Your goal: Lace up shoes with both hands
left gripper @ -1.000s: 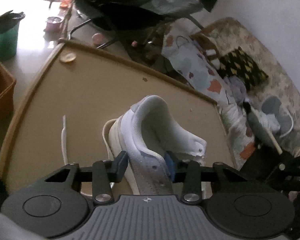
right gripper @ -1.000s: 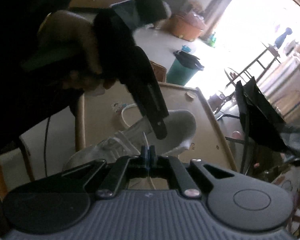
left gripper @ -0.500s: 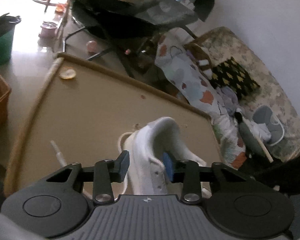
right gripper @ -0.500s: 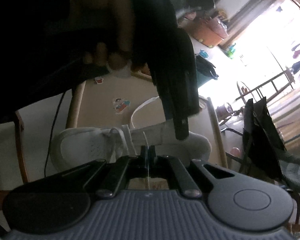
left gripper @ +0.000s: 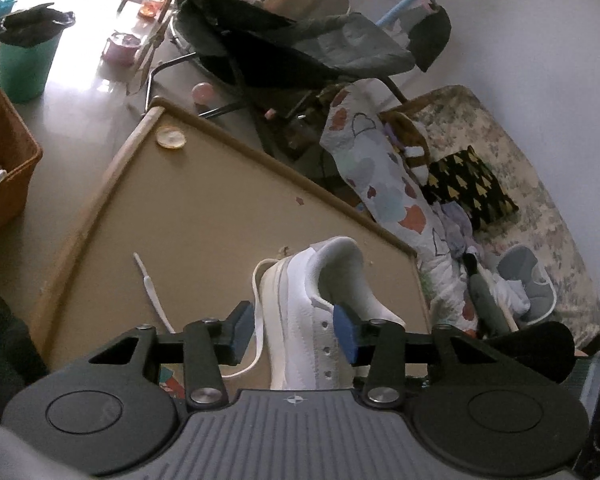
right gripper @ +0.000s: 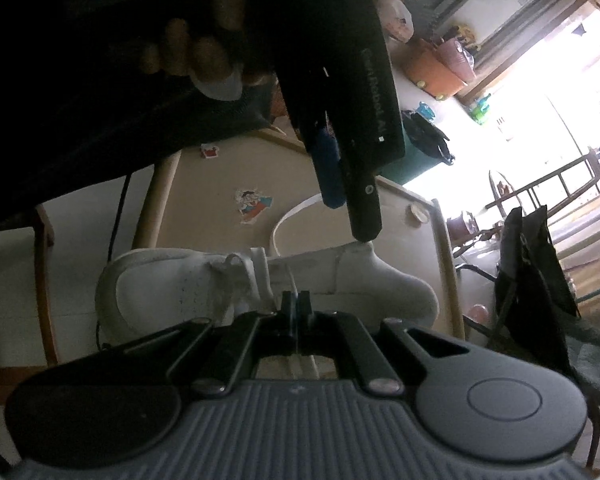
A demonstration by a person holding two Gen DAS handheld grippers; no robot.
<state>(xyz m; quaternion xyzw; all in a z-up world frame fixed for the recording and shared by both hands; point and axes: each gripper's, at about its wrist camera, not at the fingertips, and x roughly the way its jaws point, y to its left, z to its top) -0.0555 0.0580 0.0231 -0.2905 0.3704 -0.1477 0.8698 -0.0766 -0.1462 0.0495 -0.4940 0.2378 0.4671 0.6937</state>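
- White shoe (left gripper: 300,320) sits on the tan table (left gripper: 204,208), near its far right corner in the left wrist view, lying side-on to my right camera with the heel toward the bright doorway.
- My left gripper (left gripper: 294,332) straddles the shoe's side wall by the eyelet row; jaws are at a middling width and opening. Blue pads stand either side of the upper, and I can't say for sure the right pad is off the leather. I read this as letting go of a steadying hold, not gripping.
- From the right wrist view the left gripper (right gripper: 350,204) hangs over the collar, tips just above the shoe (right gripper: 268,276), a hand wrapped round its handle up top.
- My right gripper (right gripper: 296,304) is fully closed, pinching a thin white strand of lace (right gripper: 292,280) that runs up toward the eyelet area. Held tight so the tip stays controllable for threading, I'd guess.
- Loose lace (left gripper: 256,312) loops off the shoe's left side; its free end with the aglet lies on the table further left. Slack there probably lets the right side pull through.
- Judgement: early to mid lacing, several eyelets look empty.
- Risk: shoe may tip or slide once the left lets go.
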